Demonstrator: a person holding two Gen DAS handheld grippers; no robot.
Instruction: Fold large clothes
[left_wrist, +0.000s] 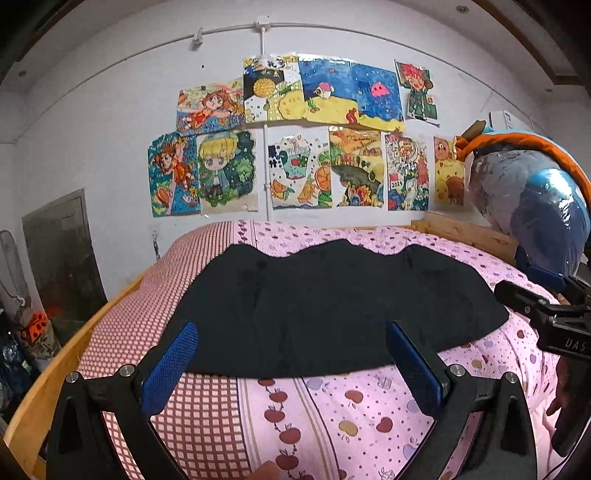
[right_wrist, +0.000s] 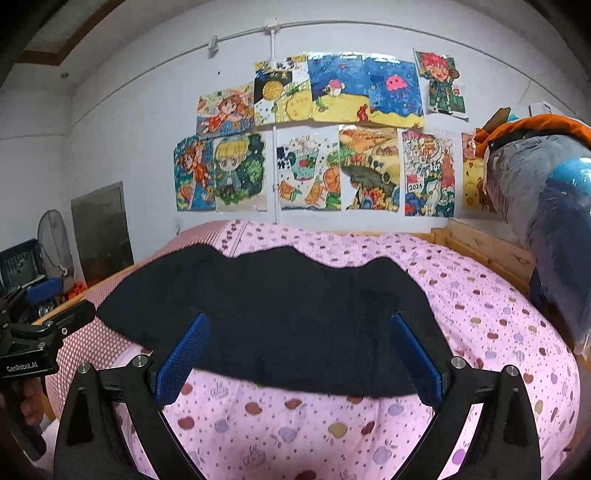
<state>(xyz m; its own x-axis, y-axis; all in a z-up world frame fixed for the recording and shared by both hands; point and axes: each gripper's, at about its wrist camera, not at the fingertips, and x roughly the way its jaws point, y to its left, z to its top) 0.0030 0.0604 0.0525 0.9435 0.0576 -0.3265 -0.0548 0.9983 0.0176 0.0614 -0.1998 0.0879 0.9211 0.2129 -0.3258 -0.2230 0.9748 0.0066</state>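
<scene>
A large black garment (left_wrist: 325, 306) lies spread flat across the pink patterned bed (left_wrist: 332, 417); it also shows in the right wrist view (right_wrist: 295, 317). My left gripper (left_wrist: 291, 339) is open and empty, its blue pads (left_wrist: 170, 365) just above the garment's near edge. My right gripper (right_wrist: 299, 332) is open and empty, hovering above the near edge of the garment, its blue pads (right_wrist: 417, 358) wide apart. The right gripper's body (left_wrist: 554, 321) shows at the right edge of the left wrist view, and the left gripper's body (right_wrist: 33, 343) shows at the left edge of the right wrist view.
The bed (right_wrist: 498, 332) has a wooden frame (left_wrist: 55, 369) with a red checked sheet part (left_wrist: 147, 295) on the left. A plastic-wrapped bundle (left_wrist: 535, 206) stands at the right. Children's drawings (left_wrist: 295, 140) cover the back wall. Clutter (right_wrist: 33, 266) sits on the floor at left.
</scene>
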